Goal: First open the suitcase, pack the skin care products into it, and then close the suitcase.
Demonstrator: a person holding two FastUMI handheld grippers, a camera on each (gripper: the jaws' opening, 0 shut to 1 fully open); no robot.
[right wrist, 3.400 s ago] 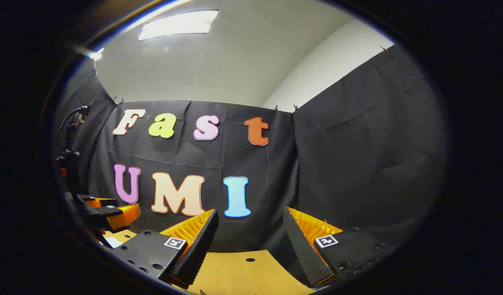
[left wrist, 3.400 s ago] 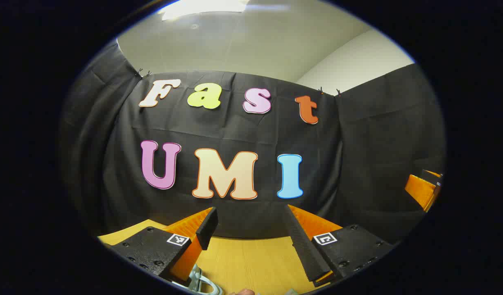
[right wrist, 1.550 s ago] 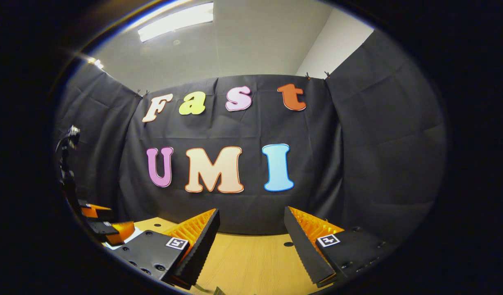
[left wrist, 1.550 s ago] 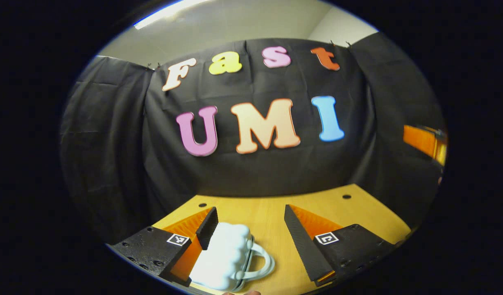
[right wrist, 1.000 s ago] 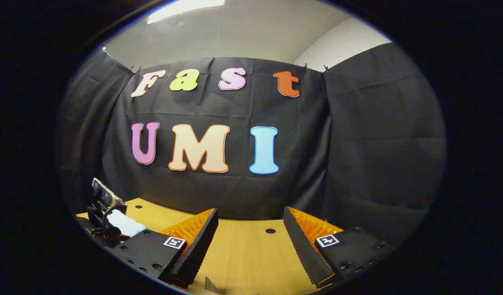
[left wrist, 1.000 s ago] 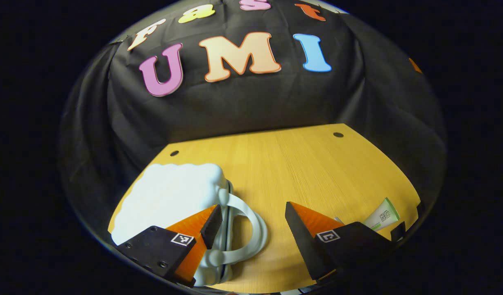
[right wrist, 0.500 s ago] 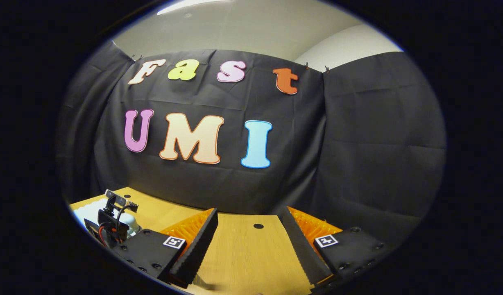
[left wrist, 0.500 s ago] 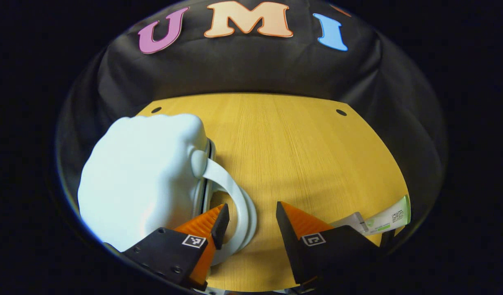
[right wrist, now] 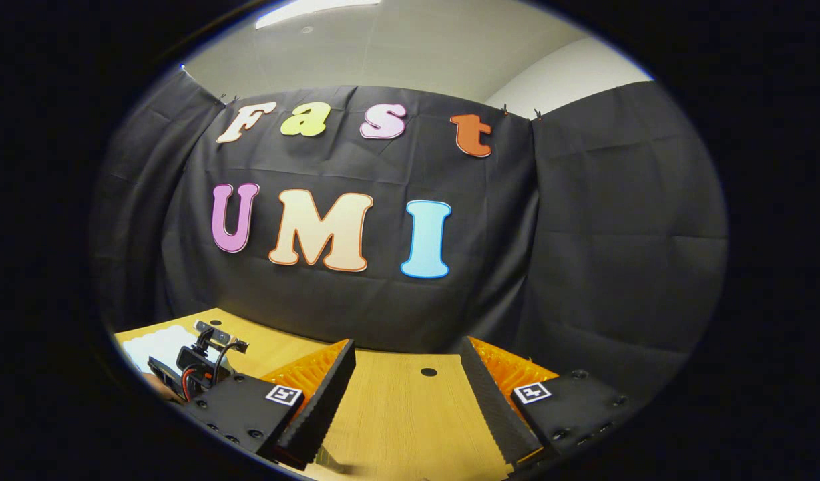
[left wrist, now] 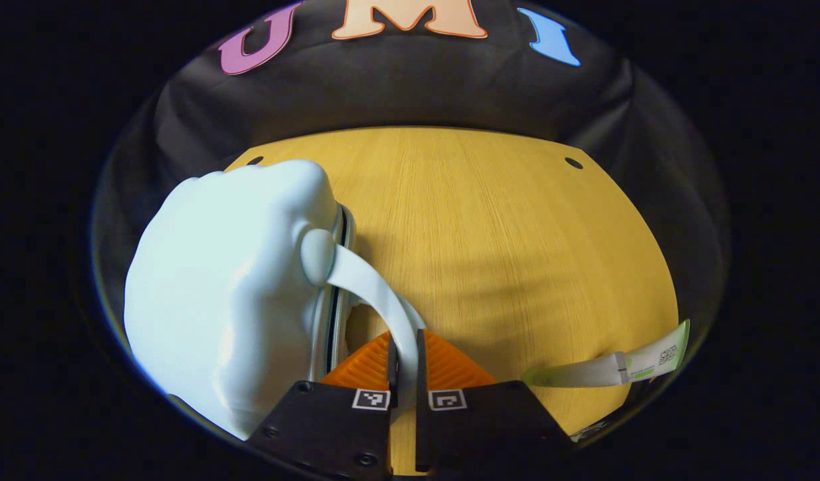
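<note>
A small pale blue-white suitcase [left wrist: 230, 287] lies flat and closed on the wooden table [left wrist: 503, 227], at the left of the left gripper view. Its curved white handle [left wrist: 376, 300] arches toward me, and my left gripper [left wrist: 403, 361] is shut on that handle near its lower end. A white and green skin care tube [left wrist: 617, 364] lies on the table at the lower right. In the right gripper view my right gripper [right wrist: 406, 394] hangs open above the table with nothing between its fingers. The suitcase [right wrist: 159, 344] and the left gripper [right wrist: 203, 364] show at its far left.
Black cloth walls close off the table's far and side edges. Two small round holes [left wrist: 573, 162] mark the table's far corners. Bare wood stretches between the suitcase and the tube.
My left gripper tilted down over the table, reached the suitcase handle and went from open to shut on it. The right gripper only swayed a little and stayed open.
</note>
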